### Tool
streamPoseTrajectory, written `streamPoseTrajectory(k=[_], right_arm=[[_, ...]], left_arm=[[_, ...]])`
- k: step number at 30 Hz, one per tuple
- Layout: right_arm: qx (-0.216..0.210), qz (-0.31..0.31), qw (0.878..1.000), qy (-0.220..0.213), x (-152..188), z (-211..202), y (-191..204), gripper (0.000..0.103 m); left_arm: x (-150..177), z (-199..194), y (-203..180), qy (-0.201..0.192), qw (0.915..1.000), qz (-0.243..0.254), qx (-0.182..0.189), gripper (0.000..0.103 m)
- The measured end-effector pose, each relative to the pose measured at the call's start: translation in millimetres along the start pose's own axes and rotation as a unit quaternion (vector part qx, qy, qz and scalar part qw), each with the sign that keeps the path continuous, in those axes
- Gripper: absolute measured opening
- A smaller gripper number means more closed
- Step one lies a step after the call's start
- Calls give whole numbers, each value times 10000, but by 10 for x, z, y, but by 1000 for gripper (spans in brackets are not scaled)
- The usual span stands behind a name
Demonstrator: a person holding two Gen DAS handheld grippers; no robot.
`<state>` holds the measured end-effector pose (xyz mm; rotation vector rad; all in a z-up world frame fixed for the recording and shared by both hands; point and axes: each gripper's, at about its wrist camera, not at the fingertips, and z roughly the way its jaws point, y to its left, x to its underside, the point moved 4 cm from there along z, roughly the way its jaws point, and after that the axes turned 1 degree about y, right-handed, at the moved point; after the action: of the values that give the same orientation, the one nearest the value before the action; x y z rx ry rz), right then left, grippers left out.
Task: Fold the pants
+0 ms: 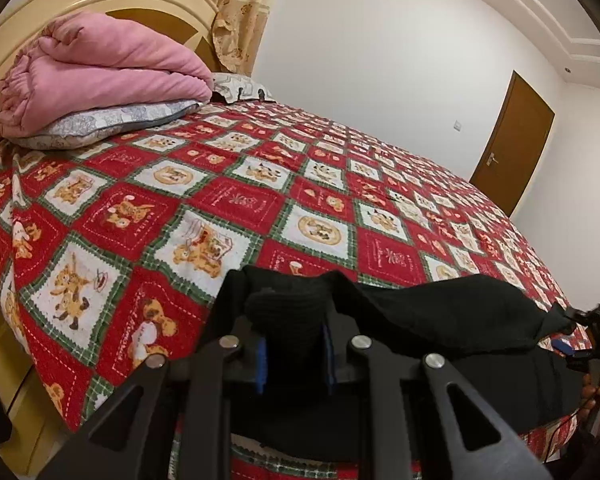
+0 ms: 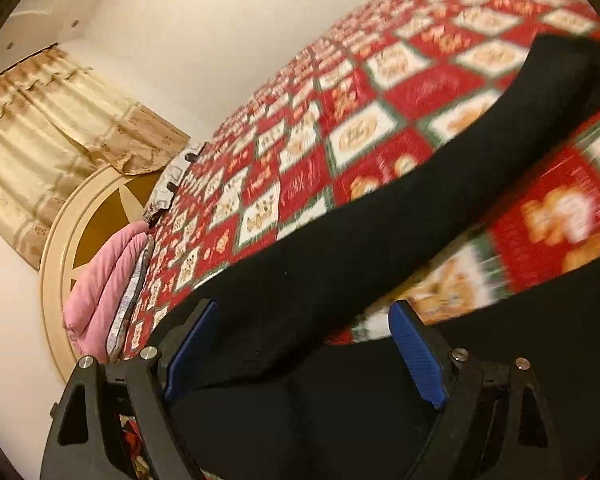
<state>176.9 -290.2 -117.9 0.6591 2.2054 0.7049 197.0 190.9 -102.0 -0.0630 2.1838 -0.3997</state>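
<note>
Black pants bunch between the pinching left gripper. Right gripper gapes wide, one pant leg running forward between its fingers over the patchwork bedspread.

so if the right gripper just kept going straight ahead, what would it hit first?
Most likely the black pants: the right gripper is open with that fabric running between its fingers. Beyond lies the bedspread; motion blur leaves depth unclear.
</note>
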Motion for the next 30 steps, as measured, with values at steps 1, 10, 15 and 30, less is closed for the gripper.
streamPoseTrajectory(k=[1,10,15,30], right_arm=[[50,-11,10000,63,21,88,8,87],[235,-371,9990,-14,-33,142,65,5],[-221,-700,9957,-568,78,-531,246,4],[804,-1251,9884,312,1204,-598,-231,5]], left_arm=[[-2,7,3,4,10000,10,-7,24],[-131,66,-19,-10,9997,244,-6,24],[-145,-59,-15,-154,9995,214,193,24],[285,-171,342,142,9993,342,21,77]])
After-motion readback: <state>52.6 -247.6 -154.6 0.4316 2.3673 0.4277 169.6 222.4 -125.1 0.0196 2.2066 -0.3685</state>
